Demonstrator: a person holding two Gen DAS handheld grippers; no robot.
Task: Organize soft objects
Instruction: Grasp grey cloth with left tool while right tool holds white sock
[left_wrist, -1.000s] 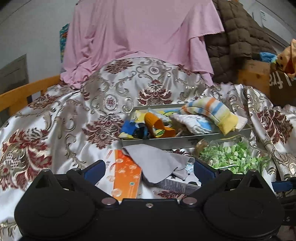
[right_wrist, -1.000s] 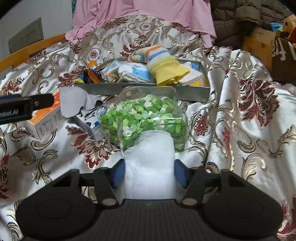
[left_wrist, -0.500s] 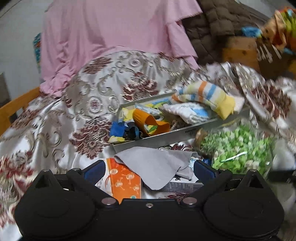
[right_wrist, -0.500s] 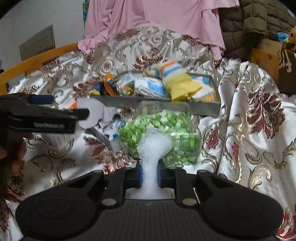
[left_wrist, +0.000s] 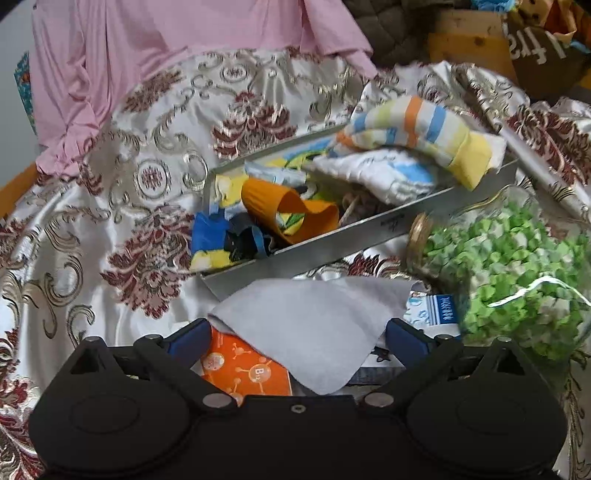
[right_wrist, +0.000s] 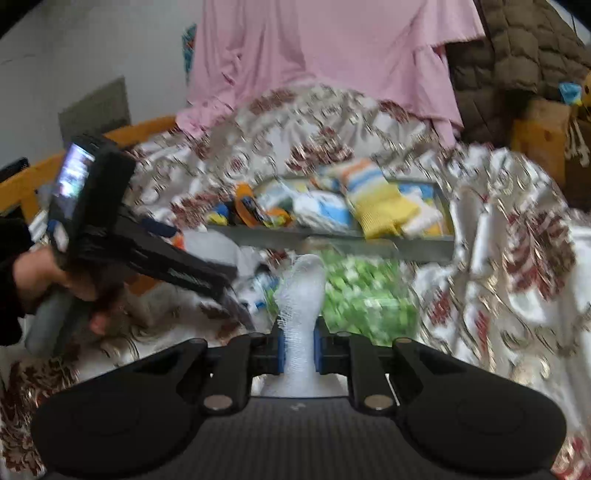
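My right gripper (right_wrist: 298, 349) is shut on a white gauze roll (right_wrist: 301, 291) and holds it up above the cloth. My left gripper (left_wrist: 295, 338) is open, its jaws on either side of a grey cloth (left_wrist: 314, 325) that lies over an orange box (left_wrist: 243, 371). The grey metal tray (left_wrist: 351, 243) behind it holds a striped sock (left_wrist: 413, 129), a white and blue cloth (left_wrist: 376, 177), an orange band (left_wrist: 291, 208) and other soft things. The tray also shows in the right wrist view (right_wrist: 332, 240), with the left gripper's body (right_wrist: 147, 251) at the left.
A glass jar of green paper stars (left_wrist: 513, 269) lies on its side at the right, also in the right wrist view (right_wrist: 362, 291). A floral satin cover (left_wrist: 110, 221) lies under everything. A pink garment (left_wrist: 184, 48), a brown jacket (right_wrist: 524, 55) and cardboard boxes (left_wrist: 480, 48) are behind.
My right gripper has closed on the gauze roll and lifted it. My left gripper has moved forward and down over the grey cloth, staying open.
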